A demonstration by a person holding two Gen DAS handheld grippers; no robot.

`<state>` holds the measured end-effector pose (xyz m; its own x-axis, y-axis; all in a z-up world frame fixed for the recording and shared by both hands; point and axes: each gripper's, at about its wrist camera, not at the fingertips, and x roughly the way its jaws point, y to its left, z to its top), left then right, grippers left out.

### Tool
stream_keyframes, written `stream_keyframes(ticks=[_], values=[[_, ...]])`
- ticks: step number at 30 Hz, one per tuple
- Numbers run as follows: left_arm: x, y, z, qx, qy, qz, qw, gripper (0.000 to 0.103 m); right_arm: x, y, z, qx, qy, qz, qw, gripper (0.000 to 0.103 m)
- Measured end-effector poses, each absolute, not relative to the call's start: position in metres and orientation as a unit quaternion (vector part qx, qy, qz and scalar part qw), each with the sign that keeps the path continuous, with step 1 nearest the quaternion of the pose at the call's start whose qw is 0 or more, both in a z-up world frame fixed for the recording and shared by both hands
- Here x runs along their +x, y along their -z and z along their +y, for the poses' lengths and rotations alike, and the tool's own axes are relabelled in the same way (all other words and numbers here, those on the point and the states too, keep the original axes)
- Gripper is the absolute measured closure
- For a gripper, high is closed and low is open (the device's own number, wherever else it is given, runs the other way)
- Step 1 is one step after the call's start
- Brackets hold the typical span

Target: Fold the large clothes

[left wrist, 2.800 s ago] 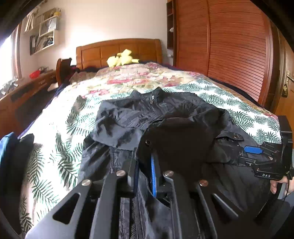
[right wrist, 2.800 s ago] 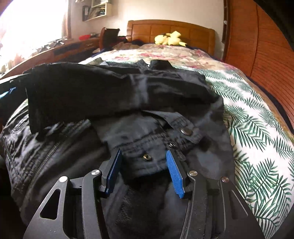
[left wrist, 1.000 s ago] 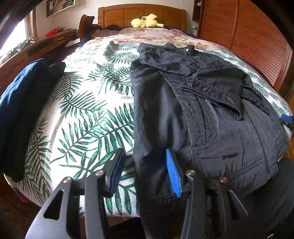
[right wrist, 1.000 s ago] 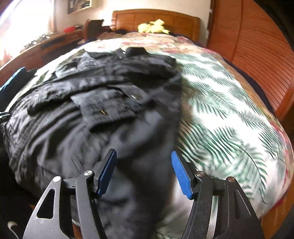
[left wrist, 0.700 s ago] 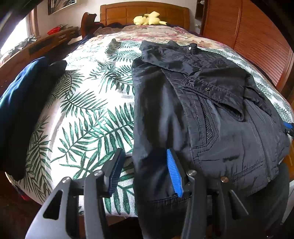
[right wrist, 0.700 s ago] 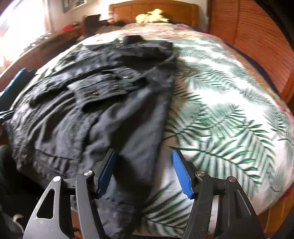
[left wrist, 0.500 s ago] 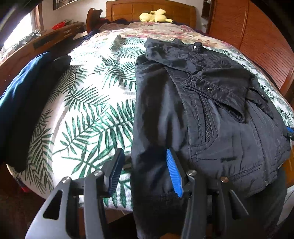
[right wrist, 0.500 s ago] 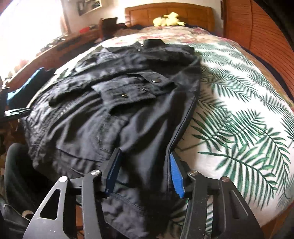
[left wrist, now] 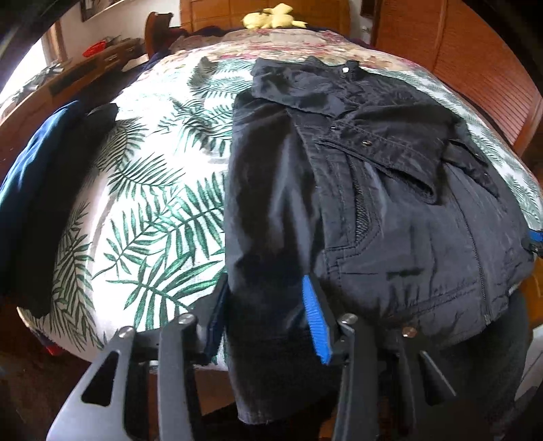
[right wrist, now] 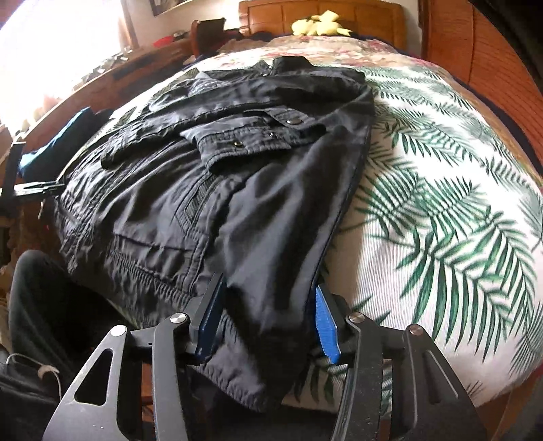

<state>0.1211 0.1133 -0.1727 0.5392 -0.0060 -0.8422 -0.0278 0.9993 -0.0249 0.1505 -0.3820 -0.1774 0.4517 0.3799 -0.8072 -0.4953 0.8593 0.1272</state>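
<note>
Gripping the jacket (left wrist: 390,210) hem: left gripper (left wrist: 268,315) closing, right gripper (right wrist: 268,319) part-open, both straddling cloth; next, lift it forward.

- We can't read any text, label, brand, number or sign in either view.
- The black jacket (left wrist: 373,203) shows only plain snaps and stitching, no lettering we can make out.
- The framed thing on the far wall (right wrist: 169,5) is too small and blurred for us to read.
</note>
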Motion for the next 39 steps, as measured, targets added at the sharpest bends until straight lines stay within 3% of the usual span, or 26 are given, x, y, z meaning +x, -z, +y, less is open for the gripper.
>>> stream_keyframes(ticks=[2, 4, 5, 8, 18, 20, 24, 28, 39], values=[[0.120, 0.168, 0.114, -0.014, 0.012, 0.476, 0.879, 0.081, 0.150, 0.177, -0.382, -0.049, -0.247, 0.458, 0.853, 0.054], [0.119, 0.163, 0.116, -0.022, 0.033, 0.470, 0.882, 0.089, 0.150, 0.172, -0.379, -0.030, -0.246, 0.452, 0.857, 0.064], [0.119, 0.160, 0.117, -0.027, 0.045, 0.467, 0.883, 0.090, 0.150, 0.169, -0.378, -0.028, -0.240, 0.449, 0.860, 0.073], [0.120, 0.161, 0.118, -0.017, 0.051, 0.474, 0.879, 0.090, 0.153, 0.153, -0.377, -0.013, -0.237, 0.439, 0.867, 0.078], [0.120, 0.170, 0.127, -0.035, 0.072, 0.476, 0.876, 0.090, 0.156, 0.172, -0.376, -0.008, -0.186, 0.503, 0.844, 0.073], [0.119, 0.166, 0.123, -0.025, 0.077, 0.471, 0.878, 0.096, 0.158, 0.174, -0.374, -0.006, -0.186, 0.502, 0.844, 0.072], [0.111, 0.140, 0.118, -0.022, 0.076, 0.436, 0.897, 0.099, 0.161, 0.166, -0.366, -0.019, -0.209, 0.494, 0.844, 0.088], [0.106, 0.100, 0.115, -0.023, 0.082, 0.395, 0.915, 0.100, 0.167, 0.131, -0.373, 0.064, -0.244, 0.442, 0.861, 0.093], [0.106, -0.002, 0.103, 0.004, 0.090, 0.302, 0.949, 0.100, 0.175, 0.014, -0.379, 0.122, -0.274, 0.292, 0.908, 0.097]])
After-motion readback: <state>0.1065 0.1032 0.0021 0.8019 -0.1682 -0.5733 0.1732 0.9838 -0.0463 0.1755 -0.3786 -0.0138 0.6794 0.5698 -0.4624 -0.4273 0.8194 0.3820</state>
